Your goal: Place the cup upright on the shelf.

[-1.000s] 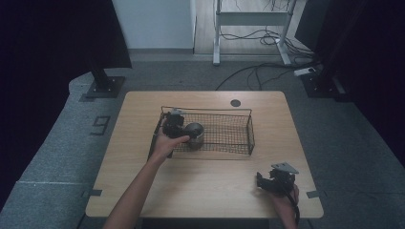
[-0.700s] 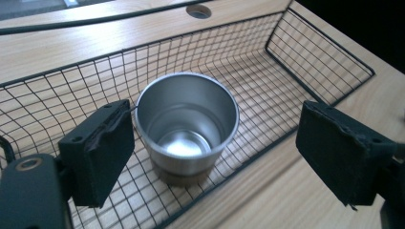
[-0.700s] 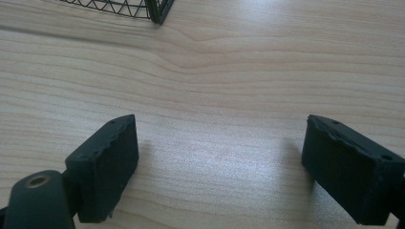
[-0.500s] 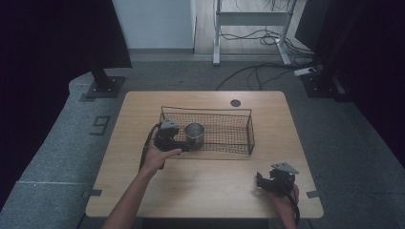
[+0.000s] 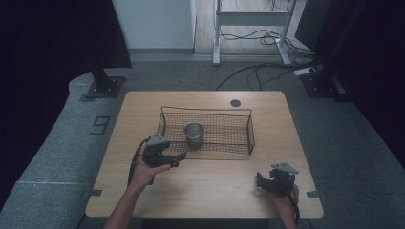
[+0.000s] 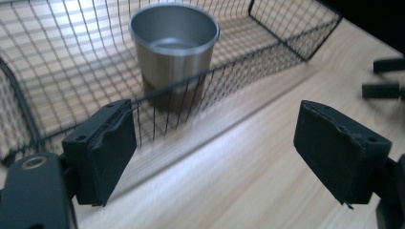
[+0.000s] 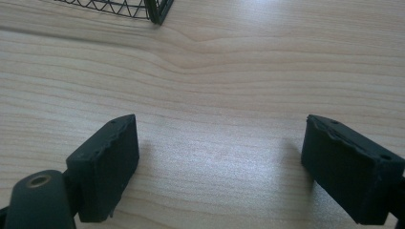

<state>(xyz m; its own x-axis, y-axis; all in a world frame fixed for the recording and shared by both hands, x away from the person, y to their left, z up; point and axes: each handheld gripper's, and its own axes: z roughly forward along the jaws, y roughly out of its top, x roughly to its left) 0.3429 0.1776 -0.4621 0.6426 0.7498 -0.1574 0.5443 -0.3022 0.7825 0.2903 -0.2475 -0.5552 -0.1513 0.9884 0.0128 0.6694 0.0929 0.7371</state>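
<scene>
**A:** Metal cup point(image 5: 194, 135): upright inside the wire basket point(image 5: 248, 128), toward the basket's left end, which sits mid-worktop nearer the far edge. In the left gripper view the cup point(image 6: 173, 52) stands behind the basket's near wall point(image 6: 229, 67), open mouth up, nothing visible inside it.

**B:** And the left tool point(image 5: 175, 159)?

**A:** Outside the basket, just in front of its near left corner, above the worktop point(image 5: 210, 186). Jaws stand wide apart and grip nothing; the mesh wall lies between them and the cup.

**B:** The right tool point(image 5: 263, 181)?

**A:** Near the worktop's near right corner, well apart from the basket. Its jaws are likewise spread wide over bare wood point(image 7: 215, 95), holding nothing; a basket corner point(image 7: 157, 10) shows at the top edge of the right gripper view.

**B:** What could go wrong from here?

**A:** Judged from this position, three hazards. First, a low forward move of the left tool would catch a jaw on the basket's top wire, dragging or tipping the basket. Second, a jolt to the basket could topple the cup, which is tall for its base and rests on mesh. Third, the trailing cable point(image 5: 136, 157) of the left tool could snag on the basket's corner.
</scene>
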